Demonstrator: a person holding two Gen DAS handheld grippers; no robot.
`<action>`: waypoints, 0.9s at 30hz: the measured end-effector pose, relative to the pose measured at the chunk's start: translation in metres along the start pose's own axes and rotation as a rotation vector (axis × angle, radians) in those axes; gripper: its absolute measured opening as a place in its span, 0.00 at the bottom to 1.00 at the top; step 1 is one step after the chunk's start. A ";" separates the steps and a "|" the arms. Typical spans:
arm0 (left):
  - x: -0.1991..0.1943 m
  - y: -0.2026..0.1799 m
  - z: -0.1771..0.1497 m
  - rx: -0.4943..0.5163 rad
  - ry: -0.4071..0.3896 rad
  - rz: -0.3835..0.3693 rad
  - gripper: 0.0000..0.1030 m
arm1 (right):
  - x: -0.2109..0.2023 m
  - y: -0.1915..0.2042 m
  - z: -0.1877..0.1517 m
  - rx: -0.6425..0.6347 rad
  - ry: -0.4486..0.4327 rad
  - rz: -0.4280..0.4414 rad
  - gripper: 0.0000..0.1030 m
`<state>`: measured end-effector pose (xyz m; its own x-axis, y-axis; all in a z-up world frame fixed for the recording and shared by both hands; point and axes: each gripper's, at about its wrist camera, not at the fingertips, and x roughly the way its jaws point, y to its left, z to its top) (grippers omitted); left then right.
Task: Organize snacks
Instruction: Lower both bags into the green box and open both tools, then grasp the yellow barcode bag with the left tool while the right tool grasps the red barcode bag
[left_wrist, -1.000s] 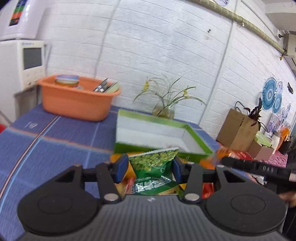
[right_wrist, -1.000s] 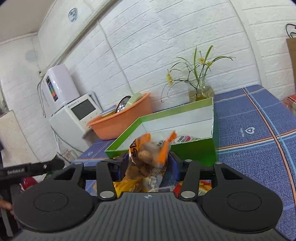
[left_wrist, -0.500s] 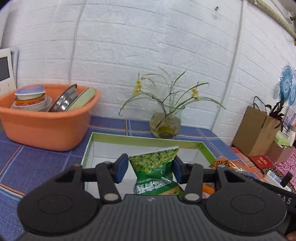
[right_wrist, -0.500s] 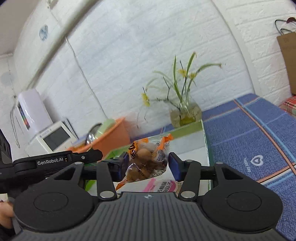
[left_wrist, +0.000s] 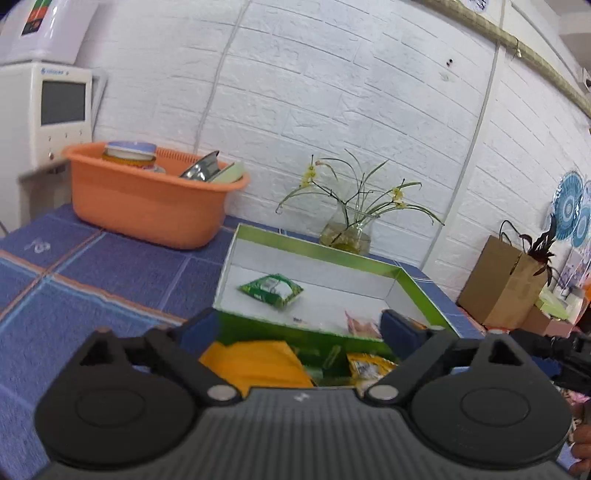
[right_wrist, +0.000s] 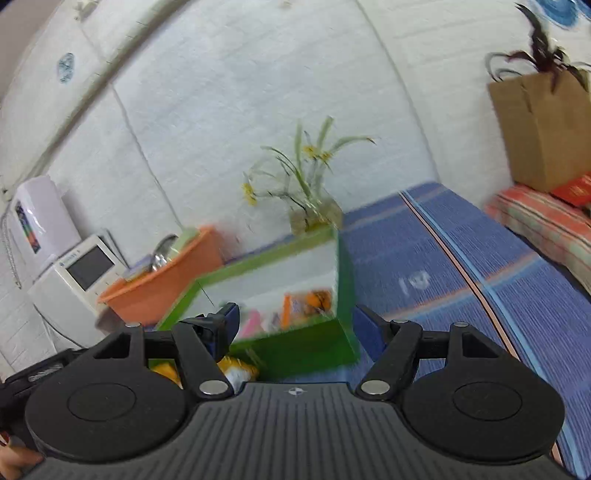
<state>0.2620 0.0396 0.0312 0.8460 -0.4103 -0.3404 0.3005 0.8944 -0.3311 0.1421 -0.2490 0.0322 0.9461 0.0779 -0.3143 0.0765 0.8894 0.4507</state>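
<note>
Left gripper (left_wrist: 299, 326): jaws opening, spread wide across the lower frame, nothing between the blue pads (left_wrist: 199, 328). Right gripper (right_wrist: 295, 325): same, jaws opening, pads (right_wrist: 229, 318) far apart and empty (view blurred). Each gripper shows at the other view's edge: right one at lower right, left one at lower left, fingers (right_wrist: 14, 459) wrapped on its handle.

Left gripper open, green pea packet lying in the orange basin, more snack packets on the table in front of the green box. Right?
Not quite. The green pea packet lies in the green box, not the orange basin, as the left wrist view shows. The rest holds: the left gripper has its jaws opening with nothing between them, and more snack packets lie on the table in front of the box.
</note>
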 end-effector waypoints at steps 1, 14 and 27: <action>-0.002 -0.001 -0.006 -0.008 0.018 -0.028 0.97 | -0.003 -0.001 -0.006 0.014 0.016 -0.026 1.00; 0.027 -0.050 -0.049 0.270 0.216 -0.063 0.97 | 0.036 0.000 -0.044 0.180 0.256 -0.129 1.00; 0.028 -0.044 -0.053 0.256 0.296 -0.179 0.45 | 0.050 0.029 -0.055 -0.378 0.288 -0.147 1.00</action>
<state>0.2490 -0.0202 -0.0099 0.6186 -0.5633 -0.5478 0.5626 0.8042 -0.1916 0.1741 -0.1940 -0.0163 0.8047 0.0136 -0.5935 0.0325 0.9972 0.0669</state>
